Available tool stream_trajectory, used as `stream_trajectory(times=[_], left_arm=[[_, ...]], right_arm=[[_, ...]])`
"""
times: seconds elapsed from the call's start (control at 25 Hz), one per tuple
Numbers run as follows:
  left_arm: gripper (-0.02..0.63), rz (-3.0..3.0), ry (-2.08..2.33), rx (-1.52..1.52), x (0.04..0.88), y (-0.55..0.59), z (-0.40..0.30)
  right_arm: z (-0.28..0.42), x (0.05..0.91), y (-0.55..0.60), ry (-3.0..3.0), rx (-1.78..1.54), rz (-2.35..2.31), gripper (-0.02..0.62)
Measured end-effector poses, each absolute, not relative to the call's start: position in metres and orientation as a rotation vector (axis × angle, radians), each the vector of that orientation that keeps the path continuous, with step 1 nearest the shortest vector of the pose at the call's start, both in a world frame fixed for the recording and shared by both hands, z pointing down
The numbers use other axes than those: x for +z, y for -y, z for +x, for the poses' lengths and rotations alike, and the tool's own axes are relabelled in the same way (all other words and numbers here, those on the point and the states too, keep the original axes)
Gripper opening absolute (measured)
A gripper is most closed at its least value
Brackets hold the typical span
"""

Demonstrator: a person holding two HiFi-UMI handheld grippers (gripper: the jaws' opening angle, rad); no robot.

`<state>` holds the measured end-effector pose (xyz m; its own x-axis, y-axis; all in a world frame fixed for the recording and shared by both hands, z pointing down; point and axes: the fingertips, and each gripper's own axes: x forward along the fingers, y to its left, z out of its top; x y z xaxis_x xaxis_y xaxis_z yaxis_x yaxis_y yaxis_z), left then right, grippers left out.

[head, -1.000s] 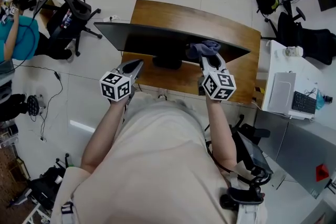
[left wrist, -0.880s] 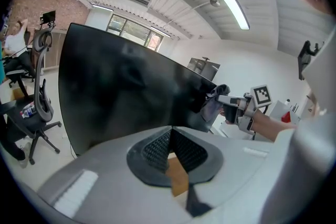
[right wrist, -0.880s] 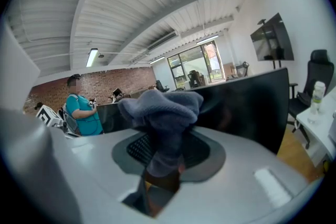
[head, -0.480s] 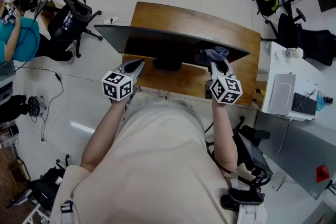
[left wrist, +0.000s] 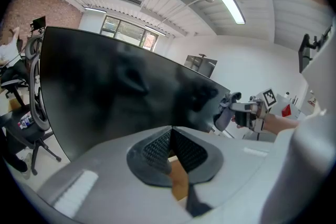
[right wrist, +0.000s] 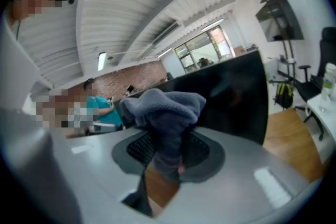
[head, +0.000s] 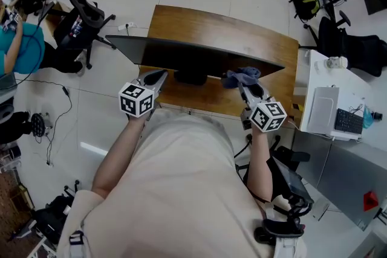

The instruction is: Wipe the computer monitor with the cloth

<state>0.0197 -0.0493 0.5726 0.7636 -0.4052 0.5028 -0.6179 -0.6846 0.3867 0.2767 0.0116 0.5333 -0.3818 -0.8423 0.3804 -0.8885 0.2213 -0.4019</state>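
A wide black curved monitor (head: 193, 54) stands on a wooden desk (head: 242, 30); its dark screen (left wrist: 115, 86) fills the left gripper view and also shows as the monitor (right wrist: 231, 94) in the right gripper view. My right gripper (head: 243, 83) is shut on a grey-blue cloth (head: 240, 77), bunched up at the screen's lower right; the cloth (right wrist: 165, 118) stands up between the pads. My left gripper (head: 158, 75) is shut with nothing in it, in front of the monitor's left half. The cloth (left wrist: 224, 115) also shows in the left gripper view.
A black office chair (head: 81, 15) stands left of the desk, with a person in teal (head: 24, 45) beyond it. A white table (head: 341, 106) with a keyboard and a bottle sits to the right, and another chair (head: 357, 45) behind it.
My right gripper has carried the cloth to the right along the lower screen and pulled slightly back. The left gripper has stayed nearly still.
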Motion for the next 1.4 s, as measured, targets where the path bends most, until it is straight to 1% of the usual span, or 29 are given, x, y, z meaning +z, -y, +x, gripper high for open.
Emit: stream_trajectory(times=[0.08, 0.2, 0.4, 0.64, 0.88, 1.2, 1.4], left_arm=[[-0.002, 2.41, 0.759, 0.525, 0.576, 0.05, 0.017], [-0.002, 2.41, 0.746, 0.54, 0.579, 0.048, 0.02], [-0.002, 2.402, 0.741, 0.562, 0.585, 0.042, 0.023], [-0.002, 2.386, 0.752, 0.567, 0.589, 0.039, 0.027], [-0.002, 2.362, 0.755, 0.568, 0.598, 0.032, 0.012], [-0.002, 2.309, 0.793, 0.544, 0.609, 0.034, -0.018], [-0.002, 2.273, 0.749, 0.552, 0.622, 0.03, -0.01]], right_arm=[[0.251, 0.549, -0.02, 2.361, 0.827, 1.551, 0.117], [0.231, 0.574, -0.027, 2.295, 0.832, 1.472, 0.117], [0.215, 0.596, -0.024, 2.262, 0.944, 1.473, 0.117], [0.196, 0.602, -0.023, 2.306, 0.943, 1.369, 0.117], [0.17, 0.612, -0.024, 2.273, 0.902, 1.293, 0.117], [0.14, 0.662, -0.015, 2.111, 0.897, 1.052, 0.118], [0.139, 0.68, -0.018, 2.011, 1.028, 0.94, 0.118]])
